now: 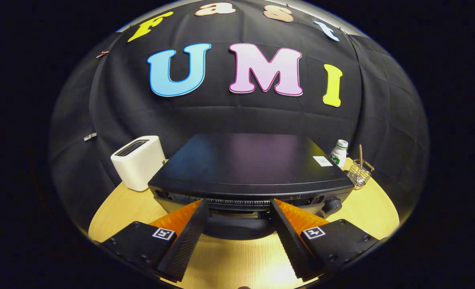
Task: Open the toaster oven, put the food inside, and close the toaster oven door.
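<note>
Toaster oven (249, 164) sits on a wooden table (121, 212), directly ahead of the gripper (239, 204), seen from above and in front. Its flat dark top spreads out beyond the fingertips; the upper front edge and the door's top lie right at the tips, between them. Gripper fingers spread wide apart, grasping nothing, angled slightly downward toward the oven's front. A knob (333, 204) shows just beside the right finger. White toaster (138, 161) stands to the oven's left; a bottle (339, 153) and small wire basket (360, 172) to its right.
</note>
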A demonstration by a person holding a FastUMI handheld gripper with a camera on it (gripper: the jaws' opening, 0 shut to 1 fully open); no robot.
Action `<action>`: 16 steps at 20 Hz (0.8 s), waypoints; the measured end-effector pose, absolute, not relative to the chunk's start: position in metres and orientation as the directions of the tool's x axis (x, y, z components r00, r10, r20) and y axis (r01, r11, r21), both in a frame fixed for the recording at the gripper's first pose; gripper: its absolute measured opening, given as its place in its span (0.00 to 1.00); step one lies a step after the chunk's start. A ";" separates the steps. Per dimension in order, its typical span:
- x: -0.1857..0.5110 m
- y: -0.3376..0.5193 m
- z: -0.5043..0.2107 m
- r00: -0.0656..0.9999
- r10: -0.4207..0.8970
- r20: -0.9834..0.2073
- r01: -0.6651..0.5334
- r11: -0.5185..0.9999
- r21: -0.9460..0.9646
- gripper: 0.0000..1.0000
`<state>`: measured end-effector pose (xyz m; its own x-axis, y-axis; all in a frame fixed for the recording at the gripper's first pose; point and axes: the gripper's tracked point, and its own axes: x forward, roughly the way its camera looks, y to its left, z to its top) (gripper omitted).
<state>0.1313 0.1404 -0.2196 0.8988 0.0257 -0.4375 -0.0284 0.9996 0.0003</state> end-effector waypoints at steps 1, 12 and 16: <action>0.123 0.139 -0.222 0.897 0.027 -0.441 -0.023 1.000 0.013 0.99; 0.057 0.141 -0.259 0.863 0.044 -0.504 -0.073 0.997 -0.039 0.99; 0.034 0.138 -0.289 0.825 0.057 -0.563 -0.103 0.993 -0.051 0.99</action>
<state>0.0338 0.1378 -0.2885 0.8246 0.0571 -0.5629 -0.1035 0.9933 -0.0508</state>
